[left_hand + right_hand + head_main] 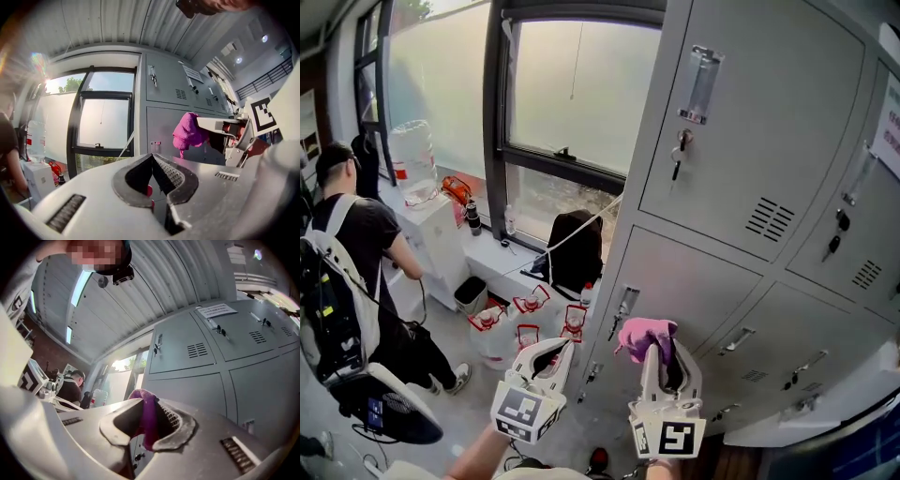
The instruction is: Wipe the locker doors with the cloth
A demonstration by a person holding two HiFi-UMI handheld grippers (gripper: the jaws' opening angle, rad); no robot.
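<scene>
Smooth grey metal lockers (741, 141) stand beside a window (572, 94). The right gripper (661, 352) pinches a fuzzy pink cloth (642, 333); the left gripper (561, 347) is closed and empty.

No word or number can be read anywhere. A white notice (892, 120) is stuck on a top-row door at the upper right corner of the lockers (741, 112). Its print, partly reddish, is too small to make out, and the right gripper view shows the sheet no more clearly. The big water bottle (413, 159) near the window's lower left corner carries a red label whose lettering is blurred. The left cube (528, 410) on the left gripper (559, 347) and the right cube (671, 438) on the right gripper (664, 349) each bear a black-and-white square marker, which is a pattern and not writing.
</scene>
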